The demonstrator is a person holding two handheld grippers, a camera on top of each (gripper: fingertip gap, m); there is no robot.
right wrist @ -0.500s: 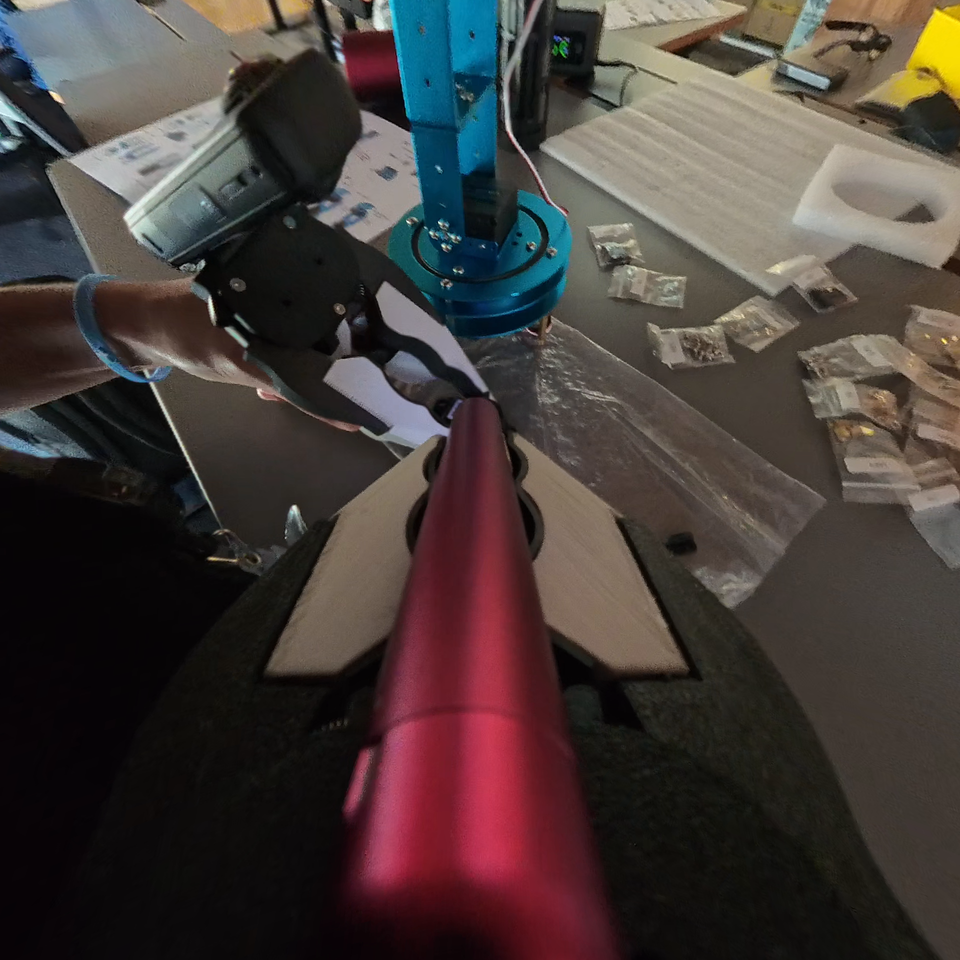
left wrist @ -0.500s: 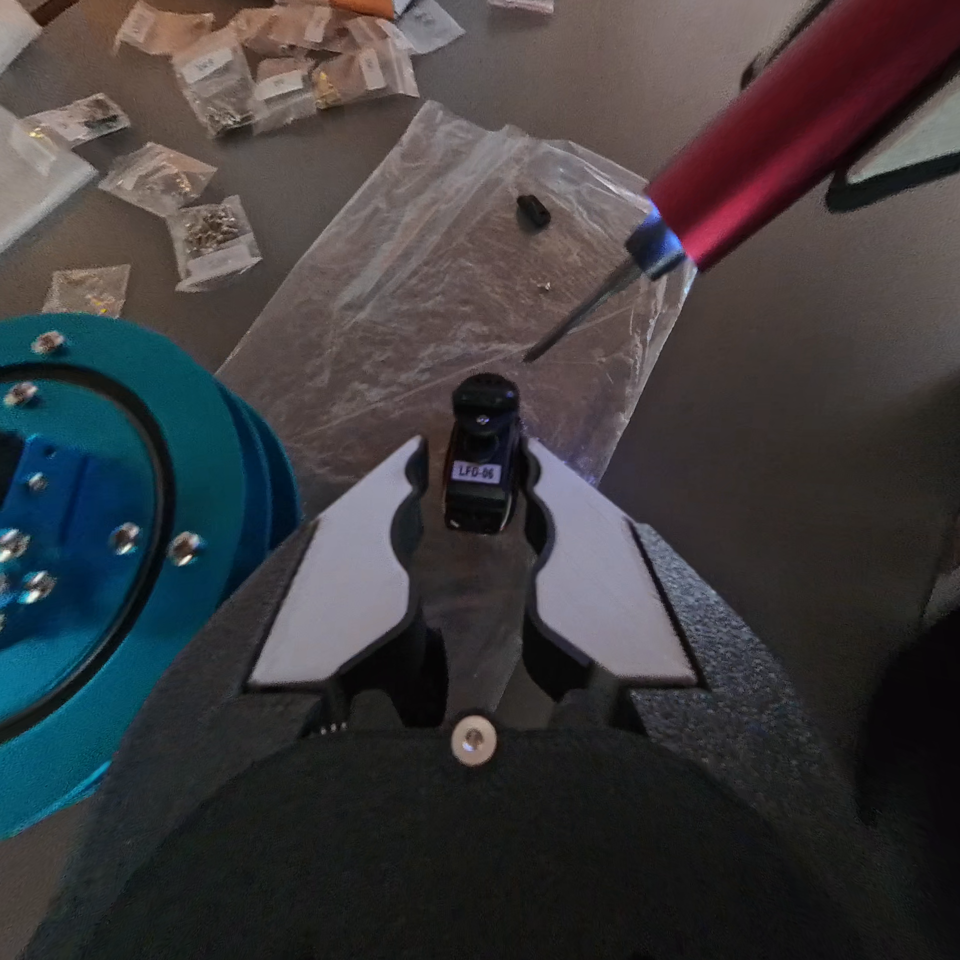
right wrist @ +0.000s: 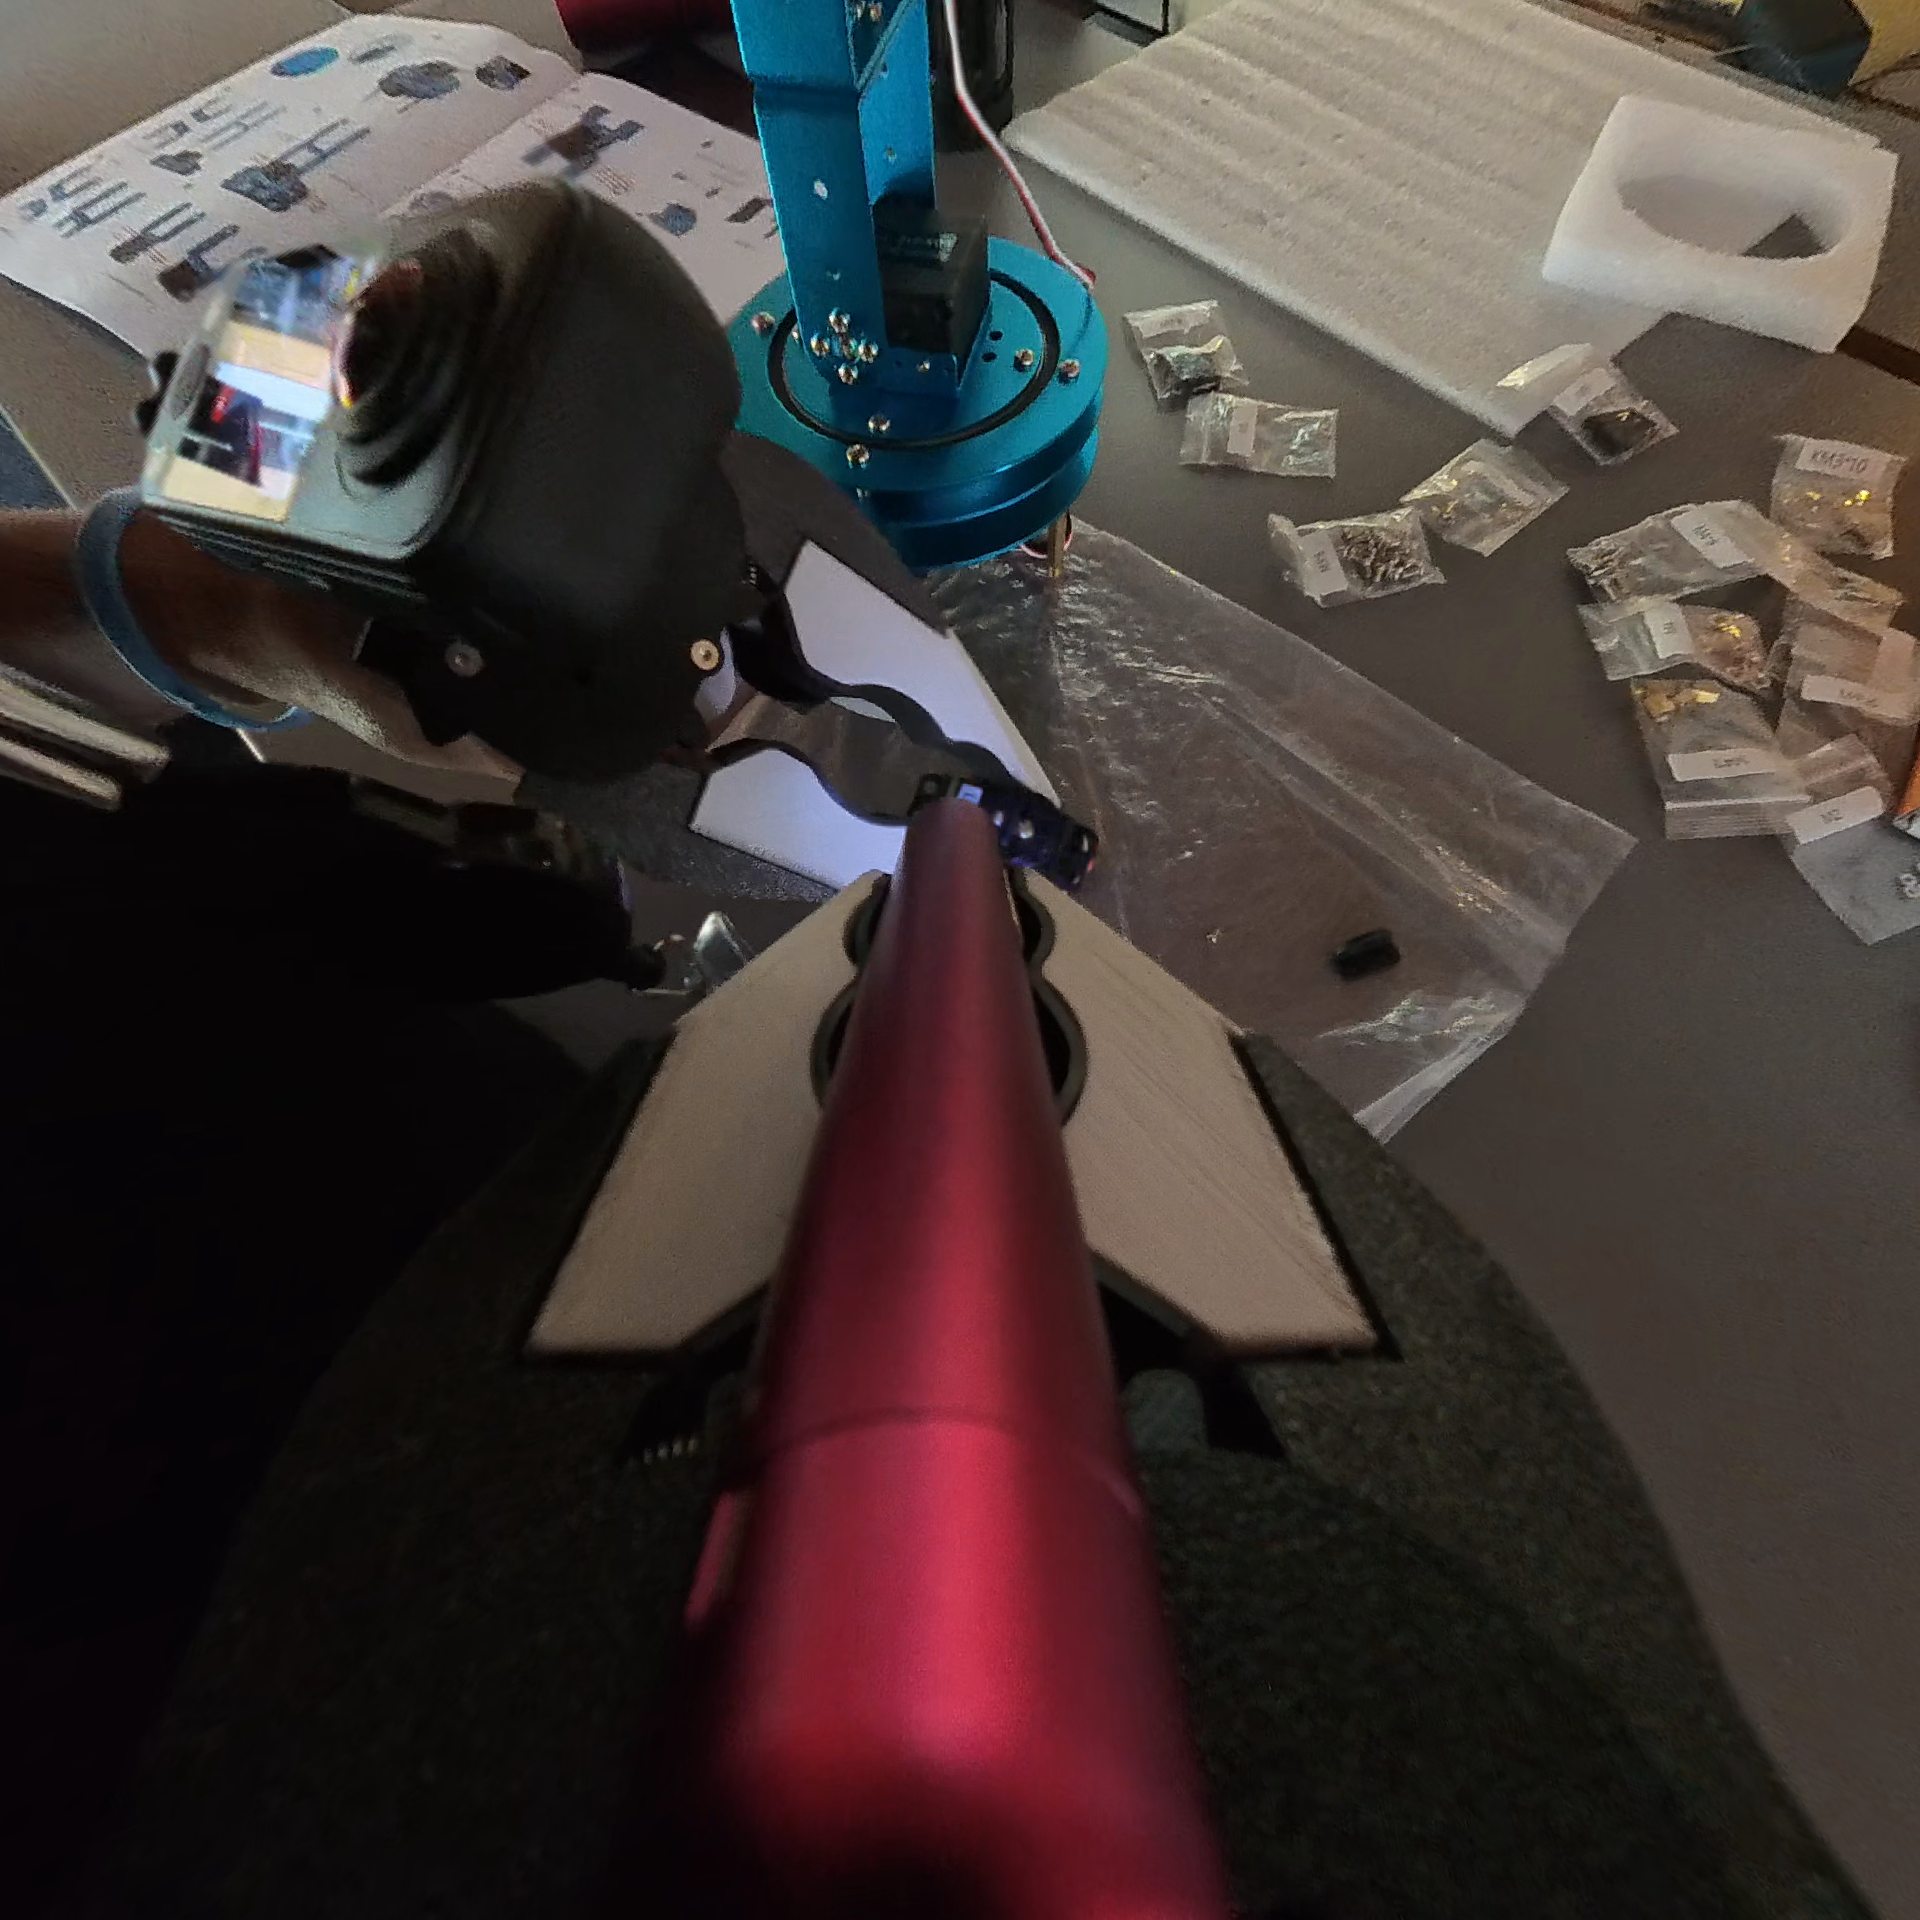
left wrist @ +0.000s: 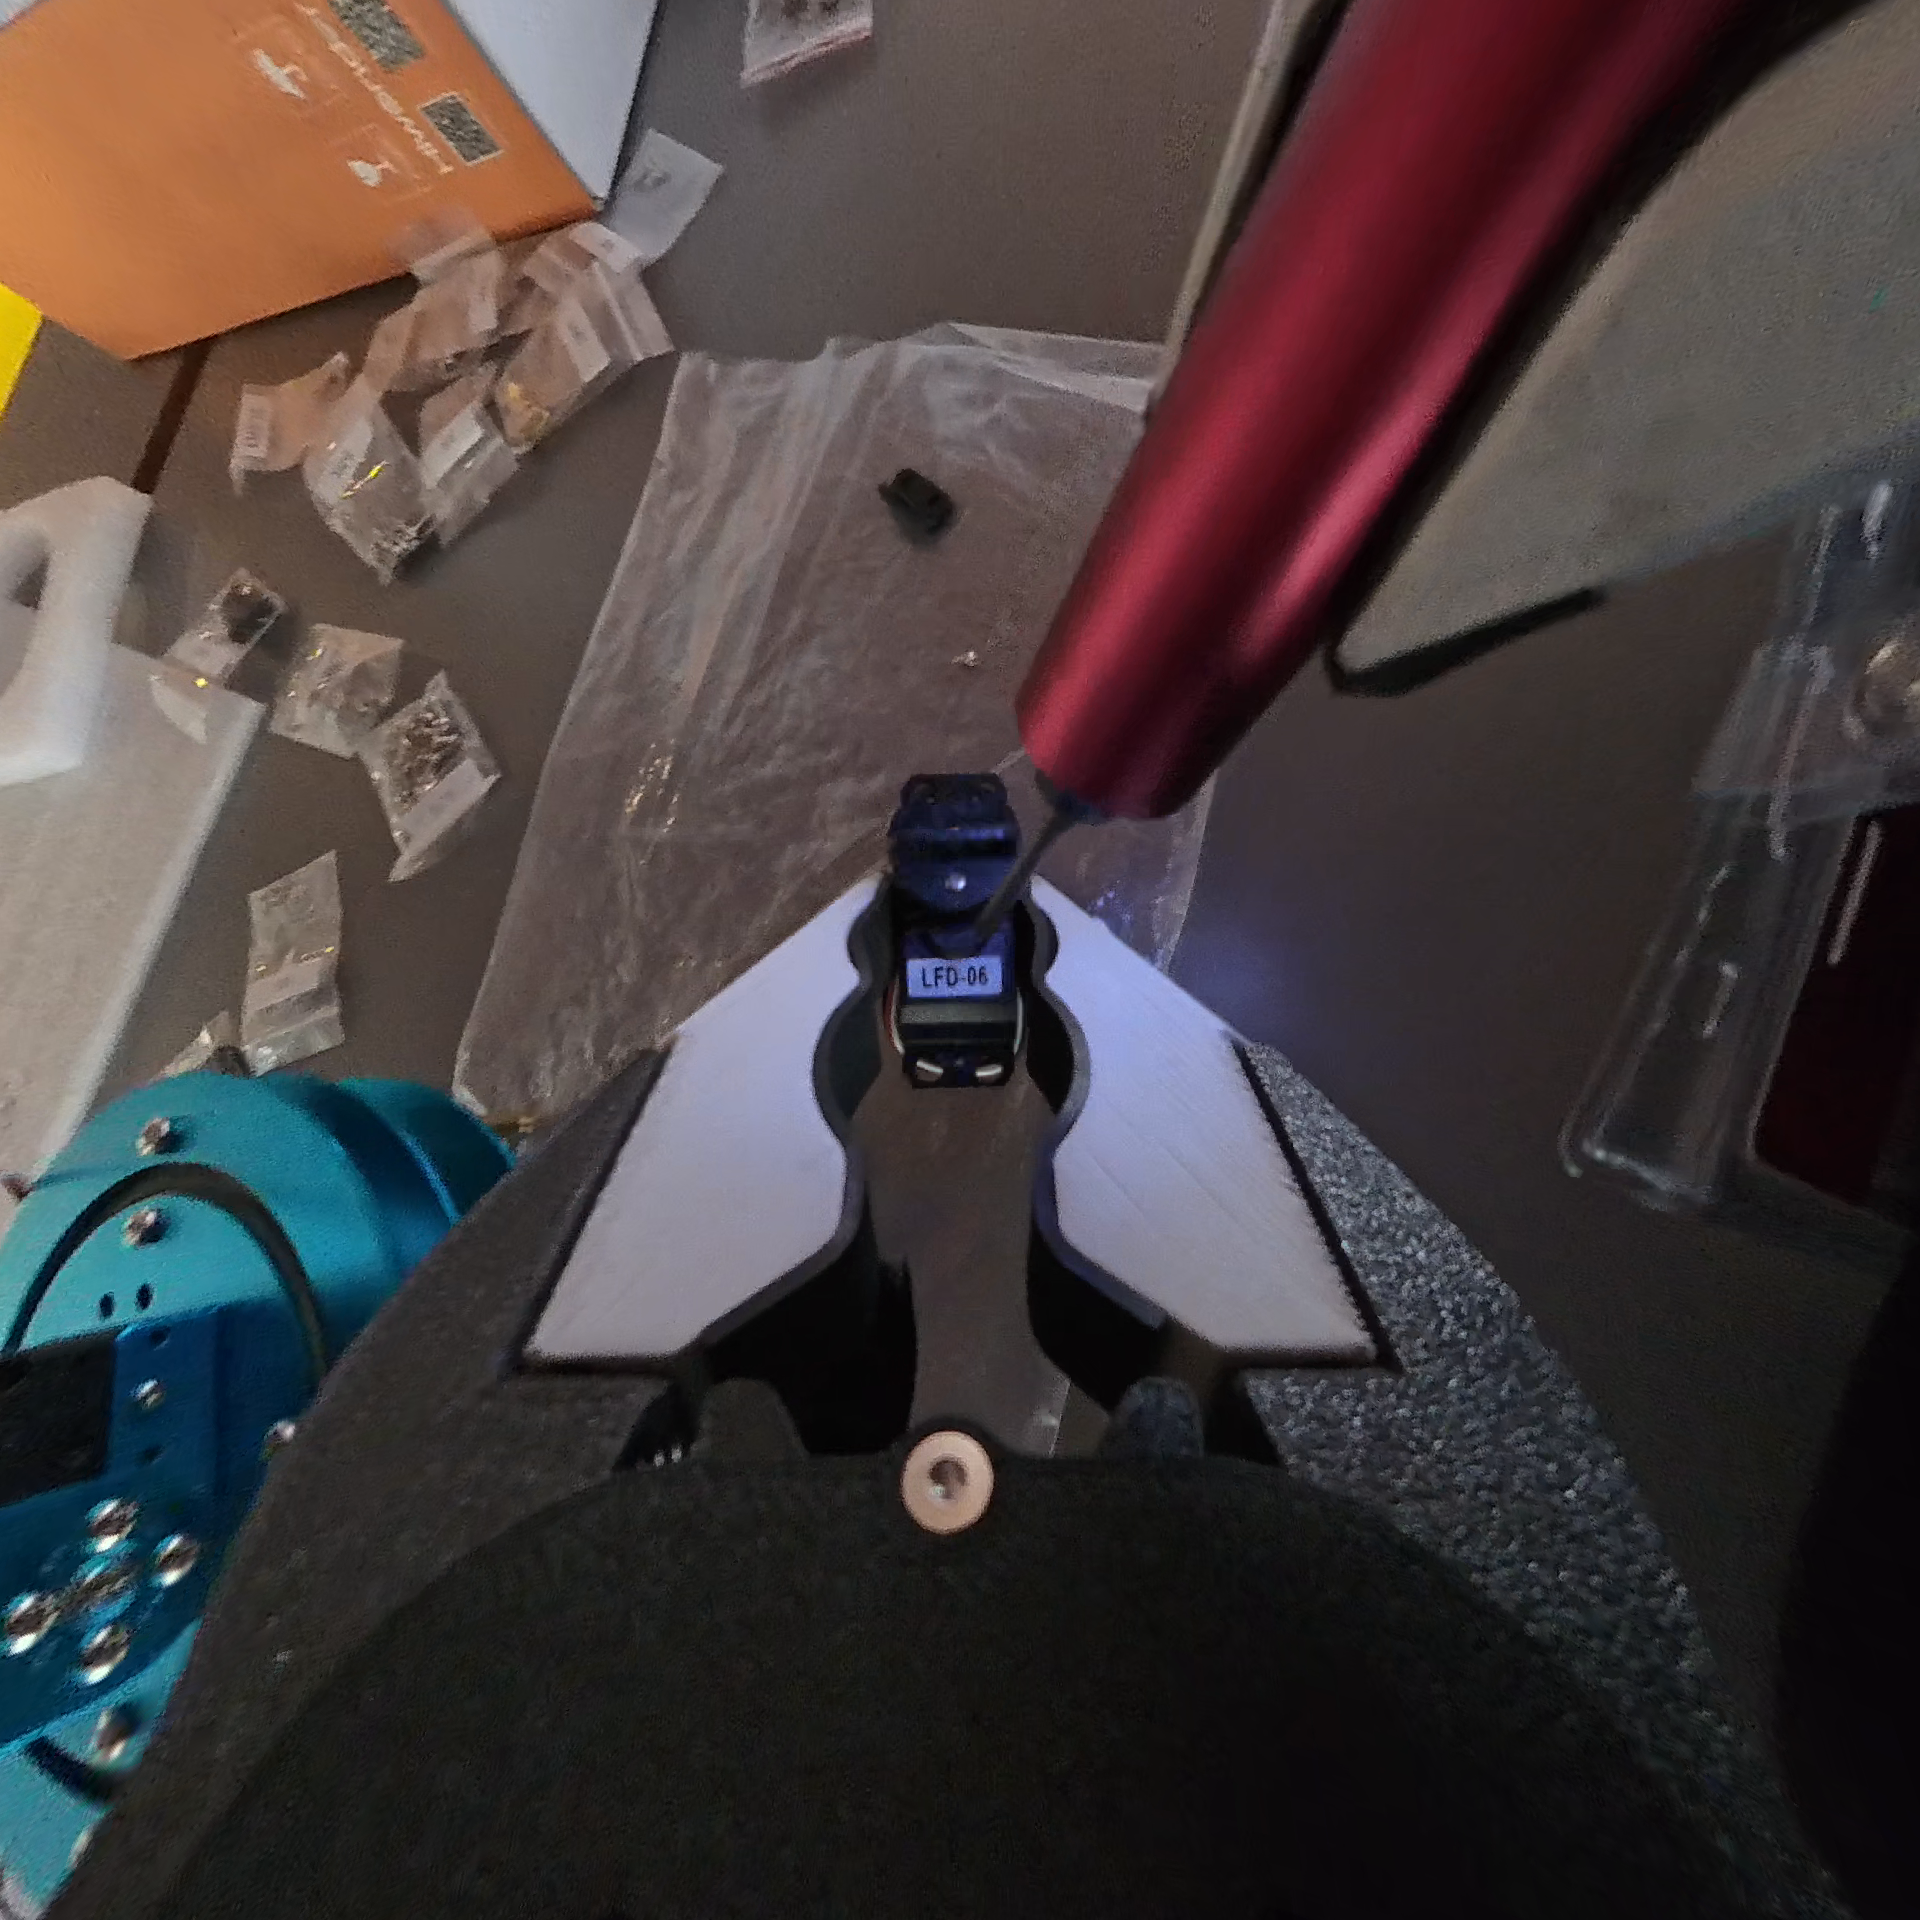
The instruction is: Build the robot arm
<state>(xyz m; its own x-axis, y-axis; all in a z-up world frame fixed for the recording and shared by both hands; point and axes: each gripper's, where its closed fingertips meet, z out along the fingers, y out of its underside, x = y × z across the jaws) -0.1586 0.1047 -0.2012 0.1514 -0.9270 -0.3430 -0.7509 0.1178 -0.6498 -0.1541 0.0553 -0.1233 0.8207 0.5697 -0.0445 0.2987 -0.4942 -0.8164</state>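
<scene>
My left gripper (left wrist: 951, 935) is shut on a small black servo motor (left wrist: 951, 935) with a white label, held above a clear plastic bag (left wrist: 790, 665). My right gripper (right wrist: 945, 904) is shut on a red electric screwdriver (right wrist: 935, 1351). In the left wrist view the screwdriver (left wrist: 1247, 447) comes in from the upper right and its thin bit (left wrist: 1013, 873) touches the top of the servo near a small screw. In the right wrist view the servo (right wrist: 1039, 831) shows just past the screwdriver's nose, between the left gripper's fingers (right wrist: 914, 675).
A blue metal turntable base (left wrist: 208, 1299) stands at the left, with a blue upright arm (right wrist: 842, 156). Several small bags of hardware (left wrist: 416, 748) lie about. A small black part (left wrist: 916, 504) lies on the plastic bag. White foam (right wrist: 1714, 218), an orange box (left wrist: 260, 156) and printed sheets (right wrist: 260, 156) lie farther off. My hands' fingertips stand some 9 cm from each other.
The screwdriver has moved in and down, so its bit now rests on the servo instead of hovering beside it. The left gripper has tilted, showing more of the far table.
</scene>
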